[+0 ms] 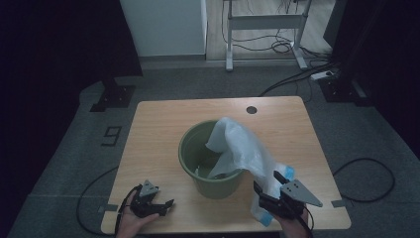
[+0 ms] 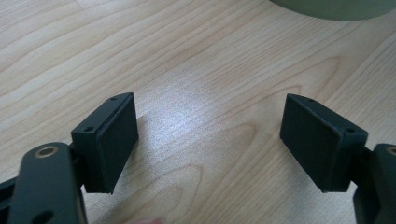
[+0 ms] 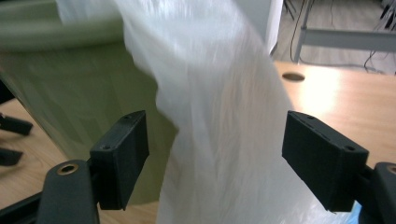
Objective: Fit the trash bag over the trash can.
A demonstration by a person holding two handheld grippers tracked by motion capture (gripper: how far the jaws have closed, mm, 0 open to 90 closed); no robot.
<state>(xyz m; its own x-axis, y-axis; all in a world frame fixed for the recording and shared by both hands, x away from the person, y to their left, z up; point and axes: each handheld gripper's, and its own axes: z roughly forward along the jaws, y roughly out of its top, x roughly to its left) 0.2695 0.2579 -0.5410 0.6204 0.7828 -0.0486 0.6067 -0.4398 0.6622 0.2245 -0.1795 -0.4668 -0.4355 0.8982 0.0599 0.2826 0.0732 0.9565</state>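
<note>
Worktop (image 1: 163,119): light wood, round grommet hole (image 1: 251,109) near far edge.

Green bucket (image 1: 210,156) stands upright at worktop centre. White plastic bag (image 1: 240,148) is draped over its right rim, part hanging inside, the rest falling down the outer wall to the worktop at near right. A blue edge of the bag shows beside the right tool.

Right tool (image 1: 270,184): at near-right of worktop, just beside bucket, pointed toward it. Jaws released, standing wide. In the right gripper view the bag (image 3: 219,116) hangs between the jaws, but neither pad presses on it; bucket wall (image 3: 70,93) is behind and to the left. Bag is blurred there.

Left tool (image 1: 166,206): near-left of worktop, resting low, held by a hand (image 1: 131,220) at the near edge. Jaws released, wide apart, nothing between them; left gripper view shows bare wood (image 2: 210,93) below and the bucket base (image 2: 336,8) at the top edge, well apart from the pads.

Cables on grey floor (image 1: 366,129) around the worktop.
</note>
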